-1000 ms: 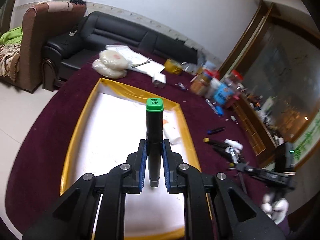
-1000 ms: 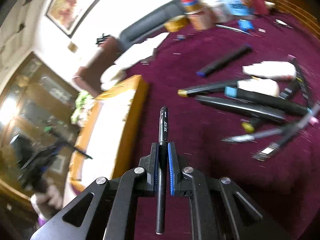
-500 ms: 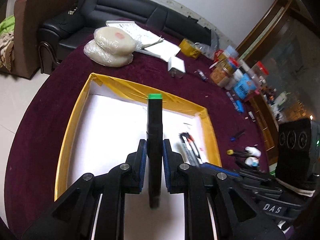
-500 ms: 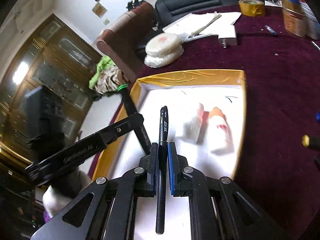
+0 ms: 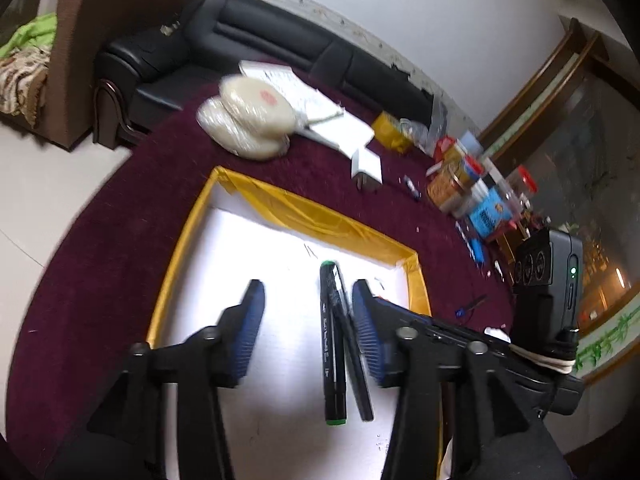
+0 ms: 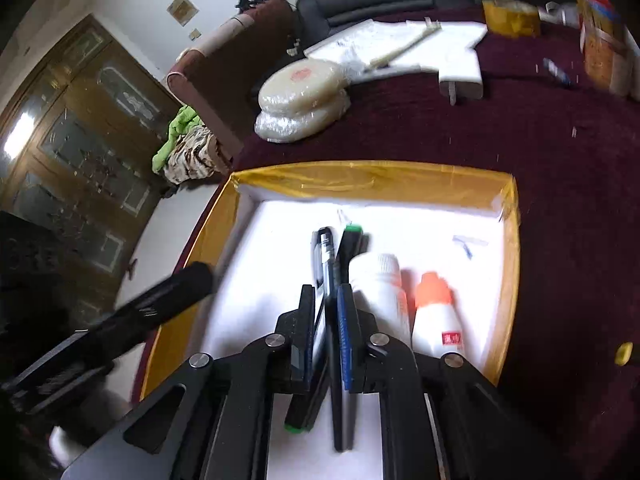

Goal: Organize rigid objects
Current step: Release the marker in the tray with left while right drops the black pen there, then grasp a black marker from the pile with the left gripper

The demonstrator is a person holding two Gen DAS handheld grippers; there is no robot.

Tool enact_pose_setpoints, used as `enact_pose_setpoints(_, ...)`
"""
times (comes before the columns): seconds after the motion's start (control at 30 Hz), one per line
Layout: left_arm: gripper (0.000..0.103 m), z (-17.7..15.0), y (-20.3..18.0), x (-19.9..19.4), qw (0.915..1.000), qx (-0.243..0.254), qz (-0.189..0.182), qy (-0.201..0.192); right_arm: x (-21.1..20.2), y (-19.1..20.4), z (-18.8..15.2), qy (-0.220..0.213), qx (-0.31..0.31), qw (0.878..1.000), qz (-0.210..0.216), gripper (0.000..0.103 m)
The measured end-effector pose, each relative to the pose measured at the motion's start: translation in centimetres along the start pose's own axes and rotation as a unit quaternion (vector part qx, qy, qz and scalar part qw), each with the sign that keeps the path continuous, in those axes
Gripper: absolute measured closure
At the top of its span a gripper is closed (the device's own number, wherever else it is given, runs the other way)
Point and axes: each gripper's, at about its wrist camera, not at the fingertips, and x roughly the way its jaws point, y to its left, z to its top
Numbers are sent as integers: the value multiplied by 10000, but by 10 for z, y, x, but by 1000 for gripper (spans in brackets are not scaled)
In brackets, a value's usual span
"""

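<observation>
The left gripper had the green-capped marker clamped upright a second ago; now its jaws stand wide apart and the marker lies flat on the white floor of the yellow-rimmed tray, toward the tray's right side, so that piece looks delivered. Just right of it, touching along its length, lies the thin black pen. The right gripper has carried it in from the cluttered cloth, and its jaws are close around the pen, though whether they still pinch it I cannot tell. Further right in the tray lie a white bottle and an orange-capped bottle. Earlier the marker's cap read "48" and the pen "TEST"; now both are blurred
</observation>
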Motion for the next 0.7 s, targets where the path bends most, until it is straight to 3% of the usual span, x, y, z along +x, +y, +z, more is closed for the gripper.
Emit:
enact_pose_setpoints(0.1,50,-1,-2,-16,9997,26,80,-213,-25,2,-1,-312,-163,9993,-111,79)
enact_pose_setpoints(0.23,47,-7,-6,-33,9993,87,116,-349,-72,-2,-5,-819,-362,9956,-271,76)
enact_pose_setpoints(0.3,43,-12,-11,-39,9991,156,144,-375,-107,-8,-17,-1255,-546,9891,-546,65)
enact_pose_setpoints(0.33,42,-14,-14,-39,9989,201,179,-376,-128,-14,-26,-1551,-628,9830,-751,52)
enact_pose_setpoints(0.4,42,-19,-18,-39,9989,227,233,-338,-159,-29,-38,-1891,-652,9740,-1061,42)
enact_pose_setpoints(0.6,42,-37,-49,-39,9989,389,72,-251,-235,-110,-85,-2371,-4,9535,-1860,42)
enact_pose_setpoints(0.7,39,-47,-83,-43,9974,647,-113,-292,-272,-149,-108,-2640,365,9353,-2329,42)
